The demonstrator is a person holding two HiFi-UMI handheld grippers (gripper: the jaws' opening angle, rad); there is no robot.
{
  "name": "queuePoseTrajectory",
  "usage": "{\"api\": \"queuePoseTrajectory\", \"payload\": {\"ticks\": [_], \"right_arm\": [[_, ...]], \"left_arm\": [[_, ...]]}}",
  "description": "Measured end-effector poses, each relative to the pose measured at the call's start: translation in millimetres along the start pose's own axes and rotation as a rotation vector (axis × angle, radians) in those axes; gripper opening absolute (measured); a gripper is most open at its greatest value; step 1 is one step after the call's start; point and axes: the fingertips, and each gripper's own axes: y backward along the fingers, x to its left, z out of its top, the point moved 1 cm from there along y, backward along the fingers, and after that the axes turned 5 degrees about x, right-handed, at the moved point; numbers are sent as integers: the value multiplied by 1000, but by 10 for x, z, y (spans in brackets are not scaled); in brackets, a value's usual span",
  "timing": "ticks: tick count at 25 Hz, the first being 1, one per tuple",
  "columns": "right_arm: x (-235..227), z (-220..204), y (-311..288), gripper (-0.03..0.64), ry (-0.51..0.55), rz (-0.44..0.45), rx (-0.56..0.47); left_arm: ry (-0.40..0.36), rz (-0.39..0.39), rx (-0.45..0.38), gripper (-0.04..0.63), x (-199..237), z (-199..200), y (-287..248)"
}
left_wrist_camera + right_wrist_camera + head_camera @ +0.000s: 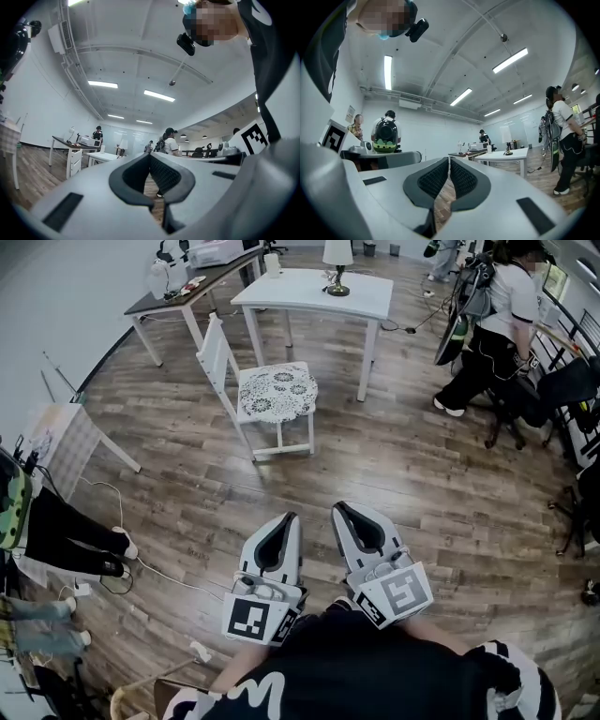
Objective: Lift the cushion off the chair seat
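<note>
left tongs (pixel 281 521): jaws clenched, pad tips meeting, nothing between them. right tongs (pixel 345 510): same, clenched and empty. They're held side by side close to the holder's body, near each other but not touching, noses pointing out over the wood floor (pixel 403 474).

cushion (pixel 275 390): white with a lacy floral pattern, lying flat on the seat of the white chair (pixel 217 354). It's well ahead of both tongs, a bit toward the left tongs' side, and neither one touches it. From the tongs, the chair's backrest stands at the cushion's far-left edge. All chair legs are on the floor.

Past the chair, farther from the tongs, is a white tabletop (pixel 314 292) with a lamp (pixel 337 259) standing on it. Left of that is a dark tabletop (pixel 178 298) carrying some equipment, too small to identify.

Ahead and well off to the right tongs' side stands a person (pixel 497 320) in a white top and dark trousers.

A white cable (pixel 159 573) lies on the floor just off to the left tongs' outer side.

In the left gripper view the chair sits small, left of the jaw tips, and the cushion can't be made out there. In the right gripper view the white tabletop and lamp sit right of the jaw tips.
</note>
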Motion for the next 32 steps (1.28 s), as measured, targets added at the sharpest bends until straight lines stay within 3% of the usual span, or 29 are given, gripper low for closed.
{"api": "queuePoseTrajectory", "payload": {"ticks": [16, 23, 32], "right_arm": [[-242, -99, 219, 28, -27, 75, 2], [-245, -154, 10, 28, -47, 92, 10], [-512, -129, -360, 28, -30, 21, 8]], "left_arm": [[2, 83, 5, 5, -332, -175, -63], [4, 94, 25, 5, -169, -240, -115], [3, 40, 15, 6, 166, -207, -522]]}}
